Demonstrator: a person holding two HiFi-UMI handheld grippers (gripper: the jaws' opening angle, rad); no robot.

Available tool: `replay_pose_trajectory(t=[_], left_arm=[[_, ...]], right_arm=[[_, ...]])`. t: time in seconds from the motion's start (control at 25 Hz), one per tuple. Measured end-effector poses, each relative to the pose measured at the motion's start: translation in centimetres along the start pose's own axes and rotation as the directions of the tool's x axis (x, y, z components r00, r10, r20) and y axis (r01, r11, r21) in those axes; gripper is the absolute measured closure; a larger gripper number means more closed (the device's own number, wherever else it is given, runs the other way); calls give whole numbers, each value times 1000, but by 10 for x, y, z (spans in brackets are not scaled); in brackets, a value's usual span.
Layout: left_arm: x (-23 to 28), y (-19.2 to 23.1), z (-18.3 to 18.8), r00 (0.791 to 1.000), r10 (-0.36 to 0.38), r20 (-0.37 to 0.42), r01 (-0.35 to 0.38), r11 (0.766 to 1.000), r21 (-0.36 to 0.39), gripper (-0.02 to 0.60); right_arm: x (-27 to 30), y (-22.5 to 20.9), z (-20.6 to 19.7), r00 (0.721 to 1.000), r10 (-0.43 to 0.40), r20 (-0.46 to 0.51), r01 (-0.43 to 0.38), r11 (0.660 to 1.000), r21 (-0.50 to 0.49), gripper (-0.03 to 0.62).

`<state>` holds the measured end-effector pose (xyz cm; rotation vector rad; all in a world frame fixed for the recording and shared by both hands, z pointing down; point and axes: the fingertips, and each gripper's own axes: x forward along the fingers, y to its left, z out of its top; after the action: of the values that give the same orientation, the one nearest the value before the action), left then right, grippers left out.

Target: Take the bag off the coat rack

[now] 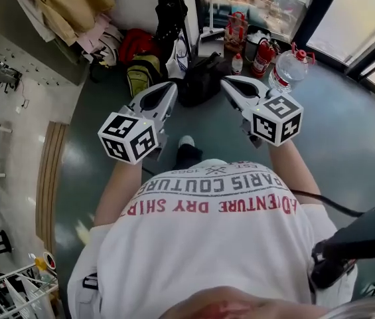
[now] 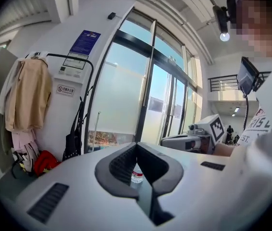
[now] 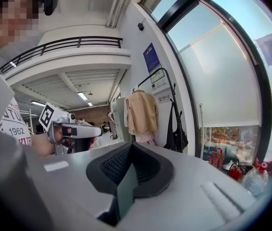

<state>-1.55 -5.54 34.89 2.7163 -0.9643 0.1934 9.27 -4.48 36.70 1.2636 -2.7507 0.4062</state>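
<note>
A black bag [image 1: 170, 12] hangs from the coat rack by the white wall; it also shows in the left gripper view [image 2: 73, 141] and in the right gripper view [image 3: 176, 134]. The black curved rack bar [image 2: 78, 59] also carries a beige coat [image 2: 30, 95]. My left gripper [image 1: 167, 88] is held at chest height, well short of the bag, its jaws shut and empty [image 2: 136, 146]. My right gripper [image 1: 230, 82] is level beside it, also shut on nothing [image 3: 132, 146].
On the floor below the rack lie a red bag [image 1: 137, 44], a yellow-green backpack [image 1: 141, 75] and a black bag [image 1: 204, 78]. Red fire extinguishers [image 1: 263, 55] and a big water bottle [image 1: 288, 68] stand by the glass doors at right.
</note>
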Motion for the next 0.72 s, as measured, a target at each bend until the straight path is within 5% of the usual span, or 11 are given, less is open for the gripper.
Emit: replay_pose_trajectory(t=[0.32,0.72], left_arm=[[96,83,22,994,-110,-21,109,994,-25,578],[227,274,87,996,-79,-36,78,997,-30,578]], right_arm=[[72,-79,19,997,-82,7,82,997,-5,592],[253,-211,76,994,-108,-33,109,993,53,592]])
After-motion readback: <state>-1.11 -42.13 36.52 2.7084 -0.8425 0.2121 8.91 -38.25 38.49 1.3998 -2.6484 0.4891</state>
